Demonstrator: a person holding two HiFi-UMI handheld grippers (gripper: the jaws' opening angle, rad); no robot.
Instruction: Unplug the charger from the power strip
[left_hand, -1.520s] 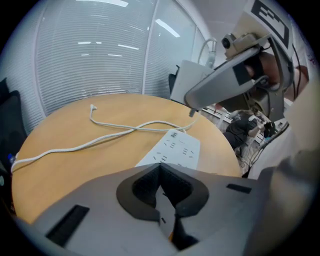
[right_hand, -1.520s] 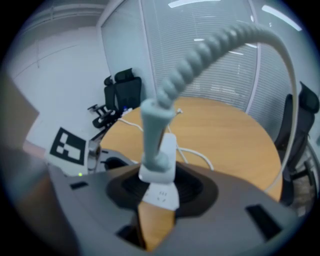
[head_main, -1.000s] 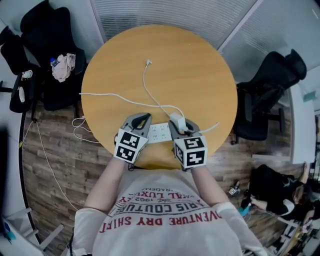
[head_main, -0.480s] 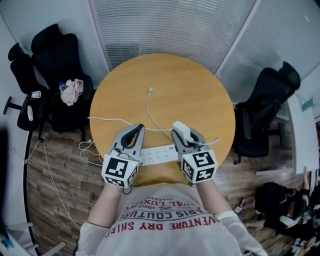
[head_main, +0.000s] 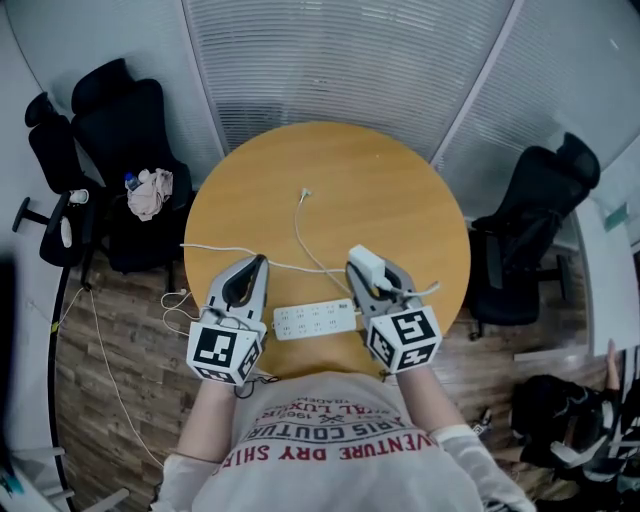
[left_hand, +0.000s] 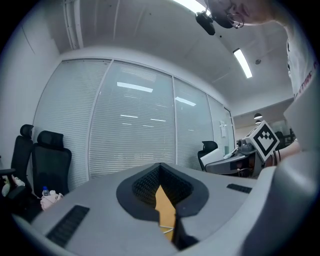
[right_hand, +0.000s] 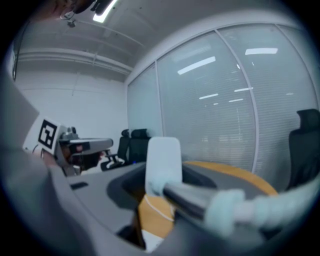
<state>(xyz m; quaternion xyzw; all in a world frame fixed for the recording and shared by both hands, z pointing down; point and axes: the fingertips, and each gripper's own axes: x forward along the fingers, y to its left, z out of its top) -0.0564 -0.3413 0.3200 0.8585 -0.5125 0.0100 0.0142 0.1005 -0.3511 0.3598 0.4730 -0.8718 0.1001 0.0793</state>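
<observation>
While the person holds a gripper in each hand above the round wooden table (head_main: 400, 190), the right gripper (head_main: 369, 273) pinches the white charger (head_main: 363, 260) between its jaws. The charger is up in the air, out of the white power strip (head_main: 315, 321) and apart from it. The power strip lies flat on the table, near the edge, between the two grippers. The charger's thin white cable (head_main: 298, 228) runs across the table top. The left gripper (head_main: 251, 270) holds nothing, and its jaws are pressed together. In the right gripper view the charger (right_hand: 162, 162) stands upright between the jaws.
</observation>
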